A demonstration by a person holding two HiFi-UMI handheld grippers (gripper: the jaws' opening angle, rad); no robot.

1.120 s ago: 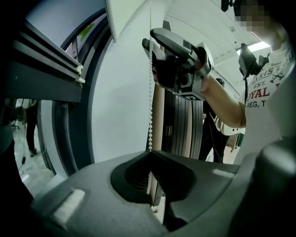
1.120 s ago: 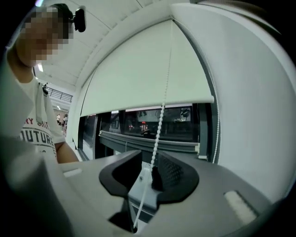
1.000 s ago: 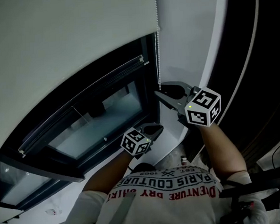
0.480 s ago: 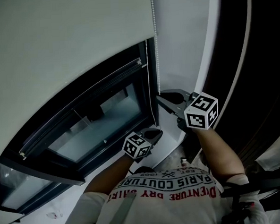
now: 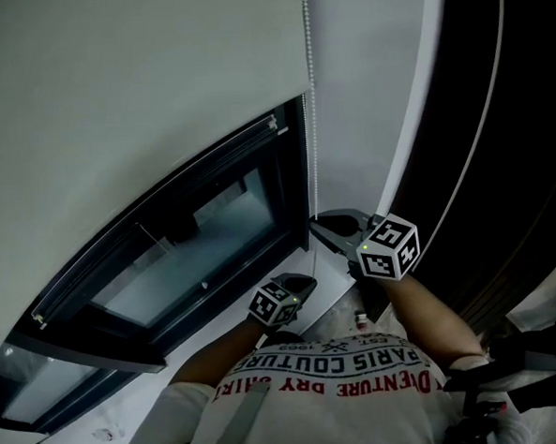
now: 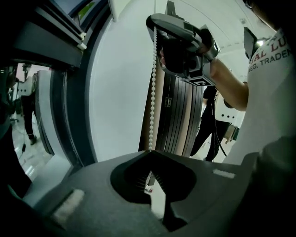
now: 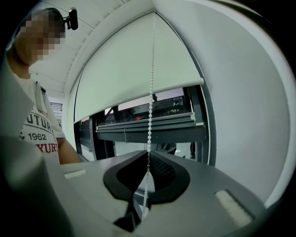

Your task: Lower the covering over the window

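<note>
A white roller blind [image 5: 129, 94] covers the upper part of the dark-framed window [image 5: 204, 240]. Its white bead chain [image 5: 311, 120] hangs down the blind's right edge. My right gripper [image 5: 314, 225] is shut on the chain; its jaws have just been closing with the beads between them [image 7: 148, 155]. Below it, my left gripper [image 5: 307, 280] is shut on the same strand [image 6: 150, 152]. In the left gripper view the chain [image 6: 153, 88] runs taut up to the right gripper [image 6: 155, 22]. In the right gripper view the blind [image 7: 134, 74] hangs above with its bottom edge over the glass.
A white wall [image 5: 364, 89] flanks the window on the right, then a dark slatted panel [image 5: 499, 156]. The chain's second strand [image 7: 208, 134] hangs by the frame. A white sill [image 5: 330, 277] lies under the grippers. A person stands in the background [image 6: 208, 125].
Both grippers have moved down along the chain. The right jaws, open a second ago, have shut on the beads. The blind's bottom edge sits slightly lower over the window.
</note>
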